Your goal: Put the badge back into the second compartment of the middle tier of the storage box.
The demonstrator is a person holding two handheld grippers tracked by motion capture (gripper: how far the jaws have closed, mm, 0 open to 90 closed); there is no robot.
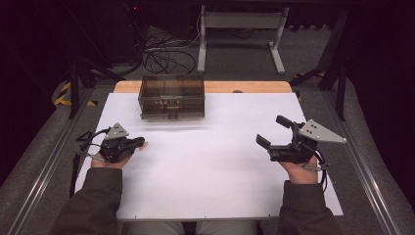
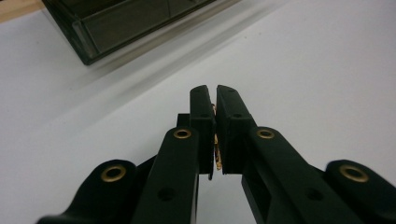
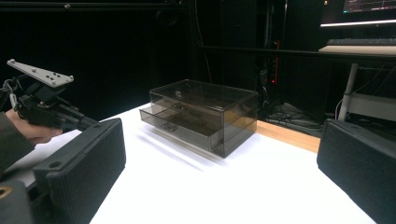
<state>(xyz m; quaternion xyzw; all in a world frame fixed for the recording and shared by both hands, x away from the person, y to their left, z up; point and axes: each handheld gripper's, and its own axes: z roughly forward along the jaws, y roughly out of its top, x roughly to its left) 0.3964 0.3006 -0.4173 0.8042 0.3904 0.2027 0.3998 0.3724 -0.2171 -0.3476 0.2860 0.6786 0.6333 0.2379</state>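
High view: smoky plastic drawer box [image 1: 171, 97] at table's [image 1: 220, 161] far left, judged light, rigid, slippery, best gripped by drawer front; left gripper [image 1: 142, 142] clamped on small golden item [image 2: 215, 149], right gripper [image 1: 274, 131] wide open, empty.

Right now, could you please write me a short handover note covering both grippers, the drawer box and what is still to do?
Left gripper: jaws shut on a small gold-coloured item, too hidden to identify, held low over the white table, near left.
Right gripper: jaws open, nothing between them, near right of the table.
Smoky drawer box: far left of centre; in the right gripper view its top drawer stands slightly out.
Done: item picked up.
Left: probably placing it in the drawer, then closing it.
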